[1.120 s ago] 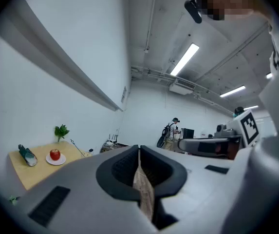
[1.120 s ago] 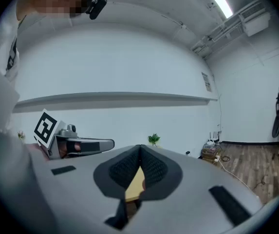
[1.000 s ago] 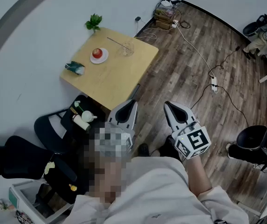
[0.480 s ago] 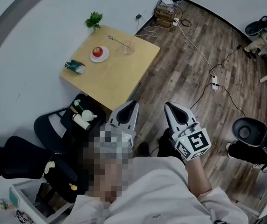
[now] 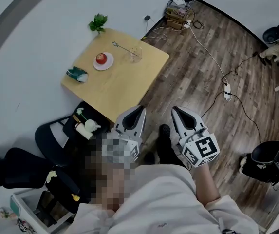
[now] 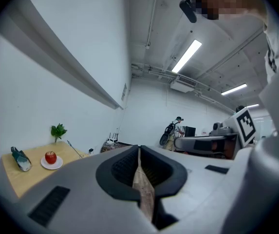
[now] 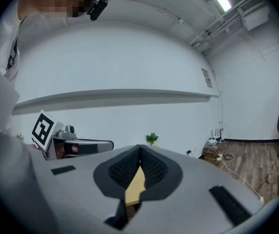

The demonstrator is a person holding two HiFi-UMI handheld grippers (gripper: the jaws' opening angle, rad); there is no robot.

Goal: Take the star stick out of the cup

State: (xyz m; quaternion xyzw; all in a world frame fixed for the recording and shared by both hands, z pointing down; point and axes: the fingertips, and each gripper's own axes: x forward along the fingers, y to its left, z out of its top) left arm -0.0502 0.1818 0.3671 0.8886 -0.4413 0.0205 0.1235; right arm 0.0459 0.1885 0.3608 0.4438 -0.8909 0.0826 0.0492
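1. The person stands on the wooden floor [image 5: 212, 57], well apart from the worktop [image 5: 124, 89]. Both grippers are carried low in front of the body, so the reach toward the task appears not to have begun.
2. The left gripper [image 5: 140, 109] has its fingers [image 6: 119, 168] clenched tip to tip on nothing, with only a thin slit between the pads. The right gripper [image 5: 174, 109] is clenched the same way and is also empty. Closed fingers suit carrying the tools while nothing is within reach.
3. The star stick [image 5: 123, 47] is in the clear cup [image 5: 135, 55], near the worktop's far right corner. It leans out over the rim, with its star end pointing toward the wall.
4. An apple [image 5: 101, 58] on a white plate [image 5: 103, 65] sits just beside the cup on its left. A green-and-white object [image 5: 77, 73] lies nearer the left edge. A small plant [image 5: 98, 22] is at the far corner by the wall. None of these block the stick.
5. Most of the leaning stick's thin shaft is exposed above the rim, which looks like the natural place to pinch it. The fingers would have to release first.
6. The cup looks light and may tip or slide if the stick drags on its rim. A lift along the stick's own slant, perhaps with the other gripper steadying the cup, seems the safer course.
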